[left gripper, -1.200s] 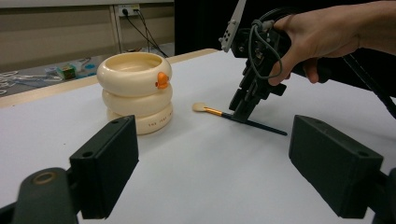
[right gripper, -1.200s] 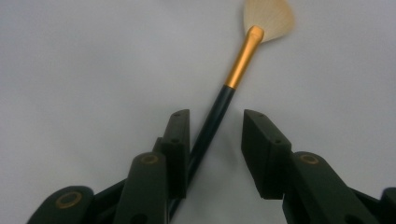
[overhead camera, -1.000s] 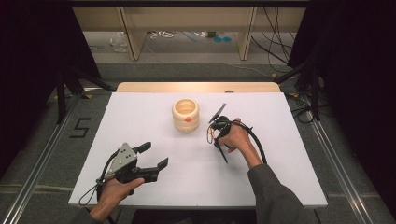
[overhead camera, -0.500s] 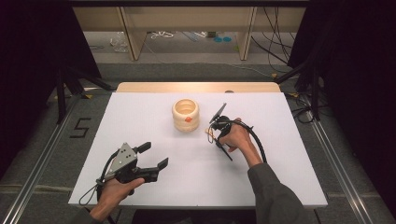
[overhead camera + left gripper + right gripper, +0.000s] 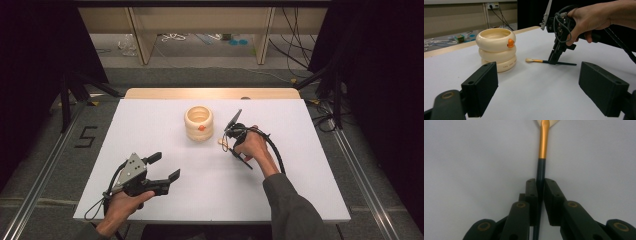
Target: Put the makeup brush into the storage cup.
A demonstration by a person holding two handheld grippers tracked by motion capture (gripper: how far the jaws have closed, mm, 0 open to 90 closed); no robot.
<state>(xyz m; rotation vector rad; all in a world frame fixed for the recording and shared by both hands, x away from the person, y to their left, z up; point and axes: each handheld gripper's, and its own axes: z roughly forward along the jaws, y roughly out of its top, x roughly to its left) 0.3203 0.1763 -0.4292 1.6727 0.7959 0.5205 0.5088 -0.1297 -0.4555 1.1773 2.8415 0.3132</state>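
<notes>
the right gripper (image 5: 554, 59) has just been closing its jaws, and the brush (image 5: 541, 170) sits between them: in the right gripper view the two black pads press on either side of the dark handle, just below the gold ferrule. that suggests the grasp is made and the lift is the next step, likely toward the cup (image 5: 199, 122); the brush has not left the table (image 5: 310, 150) yet, since in the left gripper view it lies flat on the white surface with its pale bristle tip pointing left toward the cup

relative to the fingers (image 5: 552, 195), the handle runs straight up the middle of the gap, bristles beyond the tips, tail end passing back between the jaws. the grip looks centred, though how firmly the pads bite is hard to judge from here

the brush lies just right of the cup, near but apart from it, in the middle of the table

the left gripper (image 5: 165, 167) rests at the near left, well apart from both, its jaws wide apart with nothing between them
</notes>
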